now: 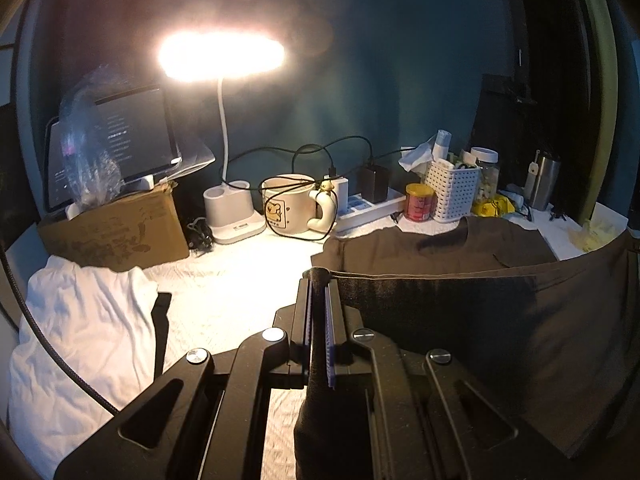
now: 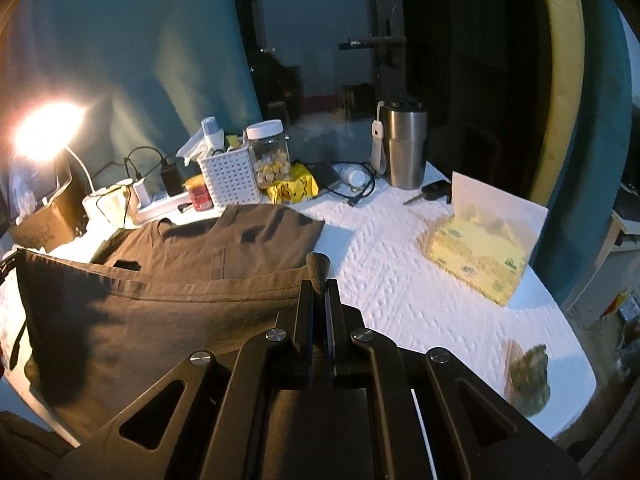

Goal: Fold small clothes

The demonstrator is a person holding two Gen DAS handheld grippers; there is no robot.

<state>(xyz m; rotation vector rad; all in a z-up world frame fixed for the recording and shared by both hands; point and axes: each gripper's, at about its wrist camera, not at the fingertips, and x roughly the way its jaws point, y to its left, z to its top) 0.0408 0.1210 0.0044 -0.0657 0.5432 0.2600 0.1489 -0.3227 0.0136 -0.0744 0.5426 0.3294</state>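
Note:
A dark brown T-shirt (image 1: 440,248) lies on the white table, collar towards the back wall. Its lower hem is lifted and stretched taut between my two grippers. My left gripper (image 1: 319,276) is shut on the hem's left corner, with cloth pinched between its jaws. My right gripper (image 2: 319,280) is shut on the hem's right corner, a nub of cloth poking out above the jaws. The same shirt (image 2: 224,240) shows in the right wrist view, its chest pocket visible. A white garment (image 1: 80,320) lies crumpled at the left.
Along the back stand a lit desk lamp (image 1: 222,56), a cardboard box (image 1: 116,232), a cream mug (image 1: 292,206), a power strip (image 1: 368,208), a white basket (image 1: 452,190), a jar (image 2: 270,152) and a steel tumbler (image 2: 404,144). A yellow tissue pack (image 2: 476,256) lies right.

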